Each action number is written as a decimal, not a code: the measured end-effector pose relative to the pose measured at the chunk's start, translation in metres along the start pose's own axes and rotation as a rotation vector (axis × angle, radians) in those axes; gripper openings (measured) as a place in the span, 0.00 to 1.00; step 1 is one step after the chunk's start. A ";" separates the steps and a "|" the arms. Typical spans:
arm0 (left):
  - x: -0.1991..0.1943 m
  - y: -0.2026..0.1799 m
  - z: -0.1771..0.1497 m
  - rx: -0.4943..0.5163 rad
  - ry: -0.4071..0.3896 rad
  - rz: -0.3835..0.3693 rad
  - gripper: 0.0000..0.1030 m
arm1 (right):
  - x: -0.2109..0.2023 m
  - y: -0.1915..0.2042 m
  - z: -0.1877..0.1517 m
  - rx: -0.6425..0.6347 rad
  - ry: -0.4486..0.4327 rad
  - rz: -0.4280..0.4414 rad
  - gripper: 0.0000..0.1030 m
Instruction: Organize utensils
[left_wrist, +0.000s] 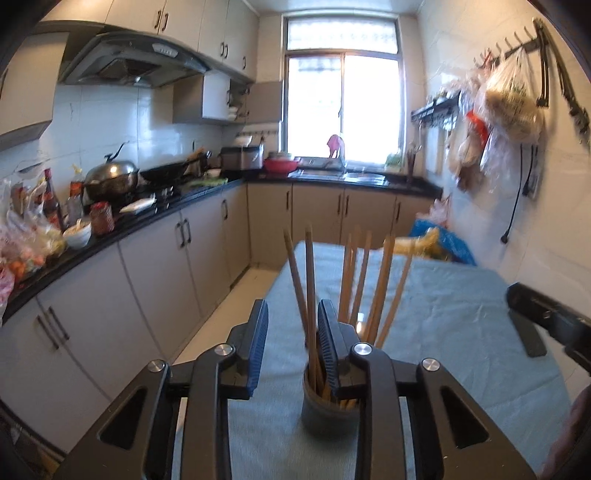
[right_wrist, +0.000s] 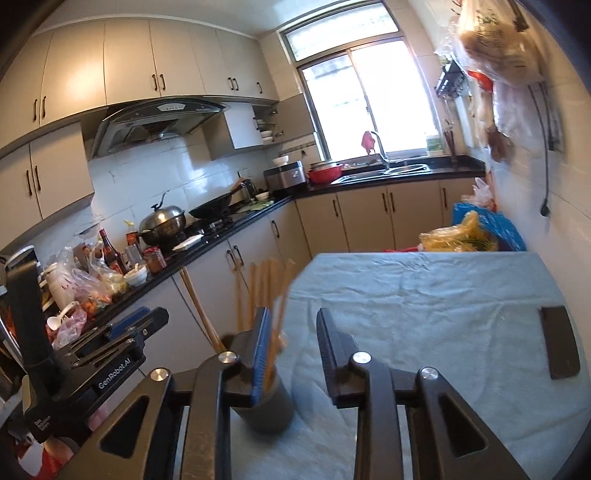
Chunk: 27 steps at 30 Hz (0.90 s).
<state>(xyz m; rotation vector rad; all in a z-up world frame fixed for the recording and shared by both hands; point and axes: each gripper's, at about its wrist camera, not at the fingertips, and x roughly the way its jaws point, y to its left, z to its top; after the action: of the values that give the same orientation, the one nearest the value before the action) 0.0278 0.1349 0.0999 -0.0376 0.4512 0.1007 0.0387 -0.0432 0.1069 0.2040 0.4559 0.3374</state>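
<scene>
A dark grey holder cup (left_wrist: 325, 410) stands on the blue-grey cloth of the table (left_wrist: 461, 332) and holds several wooden chopsticks (left_wrist: 376, 288) upright. My left gripper (left_wrist: 291, 350) is open just above the cup, its jaws apart, with two chopsticks between them; I cannot tell whether a pad touches them. In the right wrist view the same cup (right_wrist: 269, 406) and chopsticks (right_wrist: 258, 295) sit at the table's left edge, partly behind my left finger. My right gripper (right_wrist: 291, 354) is open and empty over the cloth.
A black flat object (right_wrist: 559, 341) lies on the table at the right; it also shows in the left wrist view (left_wrist: 528, 332). A cluttered black counter (left_wrist: 110, 229) with pots and bottles runs along the left. Plastic bags (right_wrist: 469, 232) sit beyond the table's far edge.
</scene>
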 end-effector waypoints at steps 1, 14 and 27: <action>0.000 -0.002 -0.009 0.007 0.011 0.018 0.28 | -0.002 -0.003 -0.007 0.000 0.009 -0.007 0.29; 0.004 -0.015 -0.067 0.091 0.110 0.168 0.69 | 0.001 -0.015 -0.078 0.037 0.169 -0.031 0.43; 0.004 -0.004 -0.075 0.099 0.119 0.222 0.87 | 0.007 0.007 -0.096 -0.034 0.202 -0.052 0.61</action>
<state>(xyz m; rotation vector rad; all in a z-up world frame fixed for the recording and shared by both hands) -0.0009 0.1271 0.0305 0.1046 0.5782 0.2957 -0.0020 -0.0228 0.0216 0.1248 0.6533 0.3162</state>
